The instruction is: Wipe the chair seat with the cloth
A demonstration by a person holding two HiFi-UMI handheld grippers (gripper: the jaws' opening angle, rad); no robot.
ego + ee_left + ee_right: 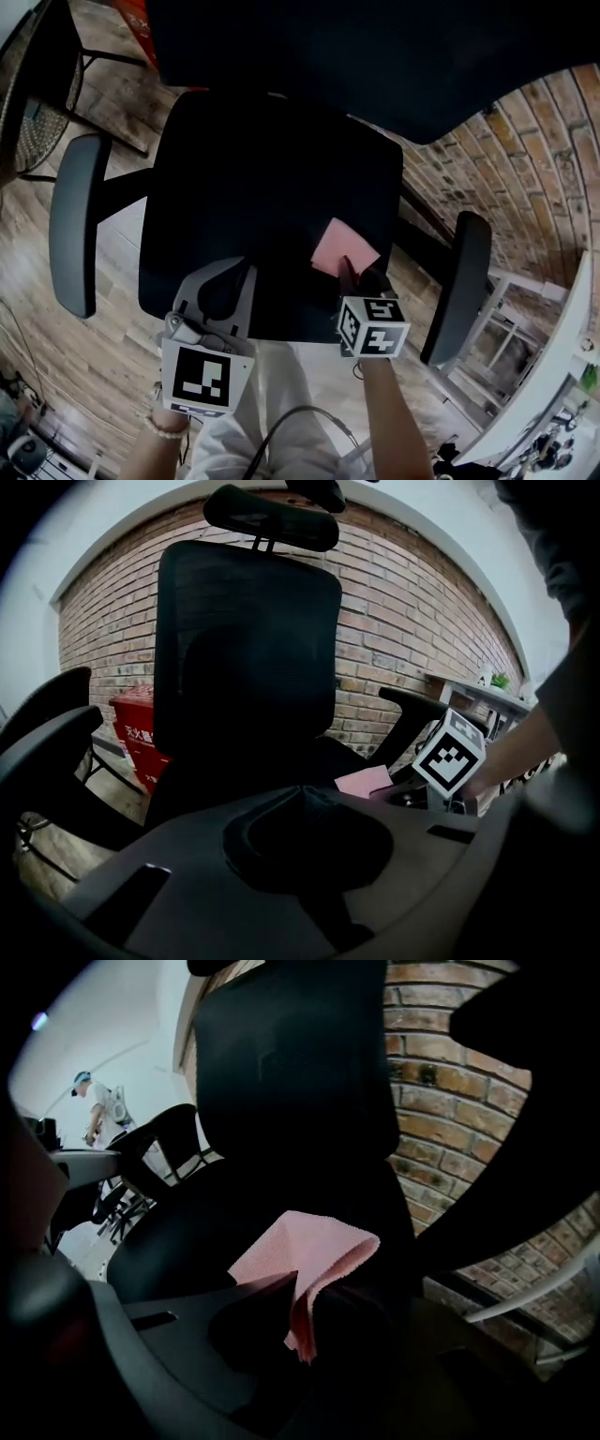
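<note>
The black chair seat (253, 187) fills the middle of the head view. A pink cloth (339, 246) lies on its front right part, folded over. My right gripper (349, 269) is shut on the cloth's near edge; in the right gripper view the cloth (309, 1246) drapes over the closed jaws of that gripper (300, 1307). My left gripper (234, 267) hovers at the seat's front edge, left of the cloth, jaws together and holding nothing. The left gripper view shows its own jaws (302, 797) closed, with the cloth (364, 781) and the right gripper's marker cube (448, 754) beyond.
Grey armrests stand on both sides of the seat (75, 220) (459, 281). The tall black backrest (248, 639) rises behind, against a brick wall (403, 621). A red box (136, 733) sits on the floor left. A person (94, 1105) stands far off.
</note>
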